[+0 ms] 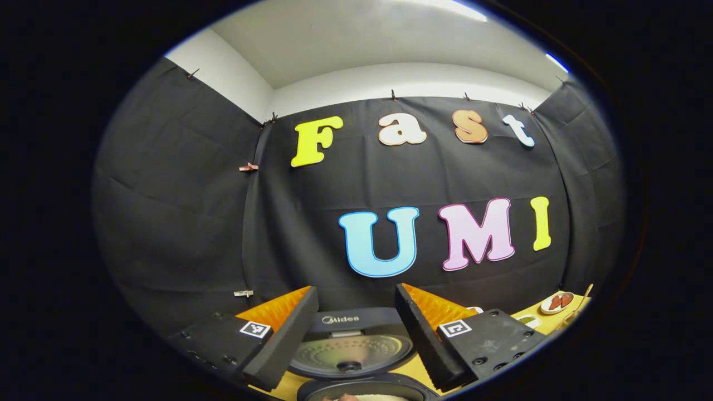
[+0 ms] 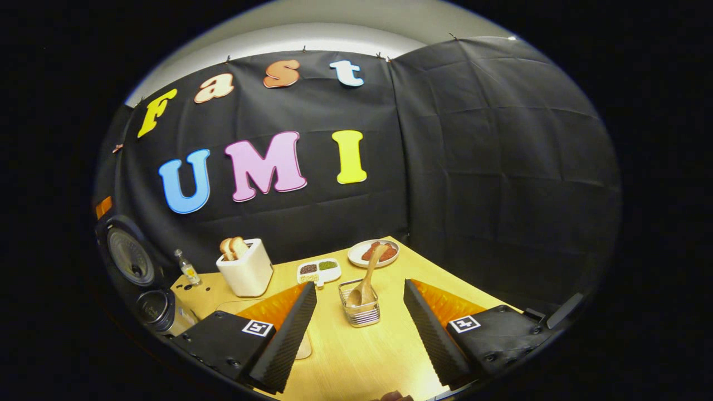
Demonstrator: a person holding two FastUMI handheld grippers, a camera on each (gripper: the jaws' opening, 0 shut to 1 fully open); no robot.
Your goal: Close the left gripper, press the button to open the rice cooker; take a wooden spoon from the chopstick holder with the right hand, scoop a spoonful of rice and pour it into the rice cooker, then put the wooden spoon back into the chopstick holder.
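My left gripper [image 1: 356, 289] stands open right above the black rice cooker. The cooker's lid [image 1: 350, 348] is raised, and the pot rim [image 1: 367, 387] shows below it with something white inside. In the right gripper view the cooker [image 2: 133, 262] stands open at the table's far left. My right gripper [image 2: 360, 285] is open and empty. Between its fingers and a little beyond them, the wooden spoon [image 2: 369, 273] stands bowl-down in the wire chopstick holder [image 2: 362, 313], its handle leaning toward the plate. A white vessel [image 2: 304, 348] is mostly hidden under this gripper's left finger.
On the yellow table [image 2: 356, 356] a white toaster [image 2: 245, 273] with bread stands at the back left. A small bottle [image 2: 188, 271] is beside it. A divided seasoning dish [image 2: 318, 270] and a plate of reddish food [image 2: 374, 252] sit behind the holder. Black cloth walls close off the back and right.
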